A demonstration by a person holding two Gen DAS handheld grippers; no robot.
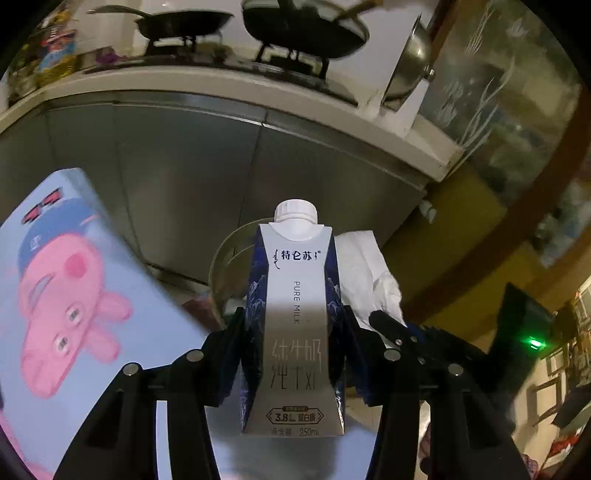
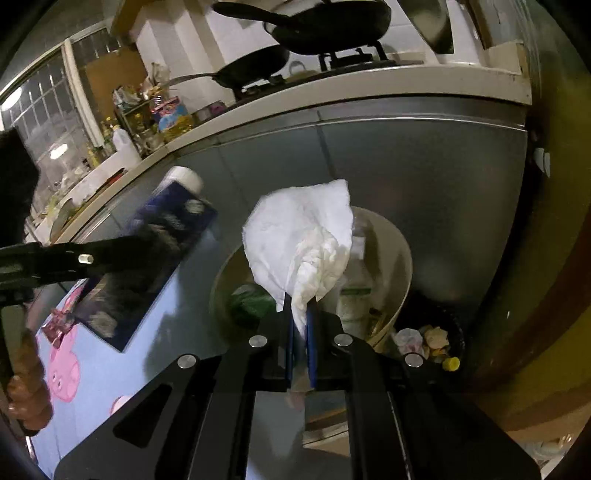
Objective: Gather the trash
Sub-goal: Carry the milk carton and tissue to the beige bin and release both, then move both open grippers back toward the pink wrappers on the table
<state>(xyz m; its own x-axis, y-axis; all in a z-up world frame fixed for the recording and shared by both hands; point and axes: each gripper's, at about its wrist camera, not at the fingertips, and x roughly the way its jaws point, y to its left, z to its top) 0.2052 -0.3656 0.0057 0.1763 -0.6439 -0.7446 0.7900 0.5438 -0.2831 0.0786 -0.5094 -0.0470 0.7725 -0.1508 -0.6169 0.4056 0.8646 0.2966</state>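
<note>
One milk carton (image 1: 293, 317) (capped) clamped in left gripper (image 1: 293, 354); one crumpled tissue (image 2: 301, 240) pinched by right gripper (image 2: 301, 339).

Milk carton (image 1: 293, 314) sits between the left gripper (image 1: 295, 354) fingers, cap at the far end. Crumpled tissue (image 2: 301, 243) pinched in the right gripper (image 2: 300, 350), just right of the carton. Bin (image 2: 388, 258) beyond both, on the floor against the cabinet fronts (image 2: 406, 177); a second, lower container (image 2: 432, 339) with scraps near-right of it, probably touching. Table (image 1: 74, 277) left and near. Counter (image 1: 207, 83) far, above the cabinets: two pans (image 1: 184, 22) on the stove, bottles (image 2: 147, 118) at its left end.
</note>
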